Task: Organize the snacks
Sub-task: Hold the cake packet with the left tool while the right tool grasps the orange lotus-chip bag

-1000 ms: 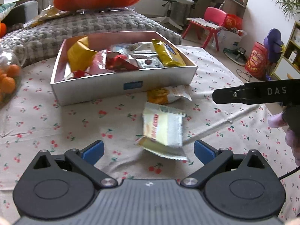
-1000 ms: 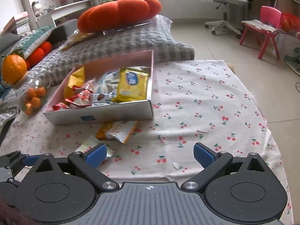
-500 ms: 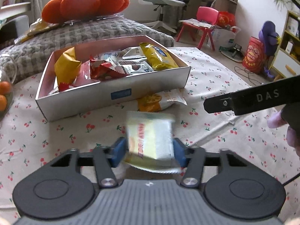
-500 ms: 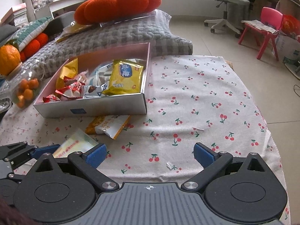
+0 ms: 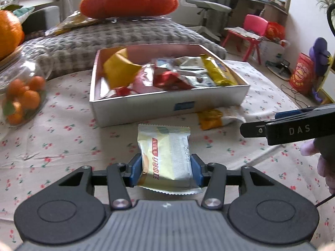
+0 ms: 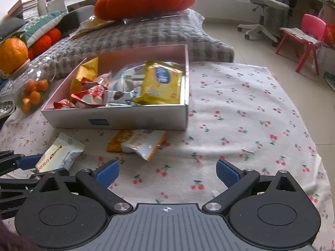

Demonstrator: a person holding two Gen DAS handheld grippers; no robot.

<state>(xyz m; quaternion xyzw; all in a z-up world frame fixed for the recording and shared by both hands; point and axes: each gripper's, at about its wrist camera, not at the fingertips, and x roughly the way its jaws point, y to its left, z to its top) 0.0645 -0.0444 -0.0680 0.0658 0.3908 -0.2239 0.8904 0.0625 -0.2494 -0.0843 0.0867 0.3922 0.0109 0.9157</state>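
While the left hand-held gripper [image 5: 165, 168] is clamping the pale yellow snack packet [image 5: 165, 156] by its two side edges, the jaws having just been closing onto it, the packet is sitting just near of the open snack box [image 5: 167, 106], close above the cherry-print cloth [image 5: 52, 146]. At far left, a glass jar of small oranges [image 5: 23, 87] is standing beside the box, and a packet carried too far left would probably be brushing it. Since the blue pads [image 5: 135, 168] are pressing only on a soft, air-filled wrapper, the grip is likely to be slipping or the packet twisting during the carry, and it may then be dropping short of the box wall. Inside the box, the loose wrappers [image 5: 167, 77] are already piling near the rim, so a low approach risks catching the near wall or pushing a piece out. Farther right, an orange-and-white packet [image 6: 138, 144] is lying on the cloth, touching the box's near wall. Above it, the right hand-held gripper [image 6: 167, 171] is hovering with its jaws spread wide and nothing between them; both tools are working close together, so they could be colliding.
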